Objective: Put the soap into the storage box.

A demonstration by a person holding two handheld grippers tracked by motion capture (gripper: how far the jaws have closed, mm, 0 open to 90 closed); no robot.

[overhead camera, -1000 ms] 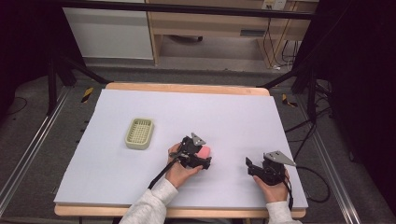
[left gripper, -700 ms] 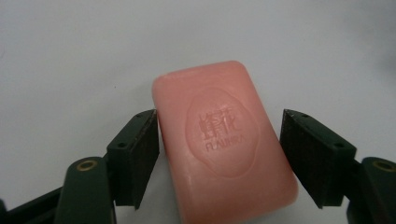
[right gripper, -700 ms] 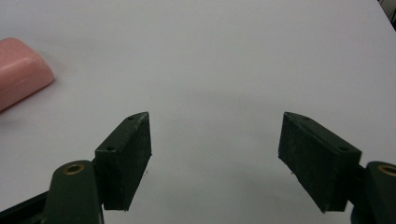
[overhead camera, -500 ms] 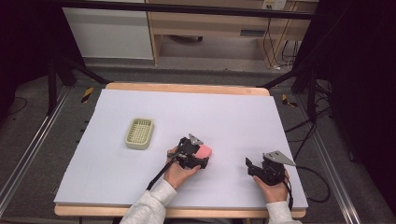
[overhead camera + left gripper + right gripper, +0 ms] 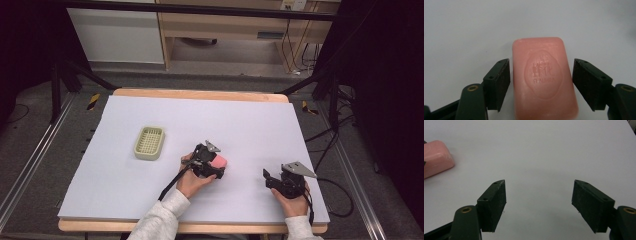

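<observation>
A pink bar of soap with an embossed oval stamp lies flat on the white table, between the jaws of my left gripper. The jaws stand open on either side of it; the left one is almost touching and the right one leaves a thin gap. From above, the left gripper sits near the table's middle front with the soap at its tip. My right gripper rests open at the front right with nothing between its jaws. The soap lies off to its left.
A pale green slatted soap dish sits on the table to the left of the left gripper. The white table sheet stretches bare behind both grippers. Cables trail from each gripper toward the front edge.
</observation>
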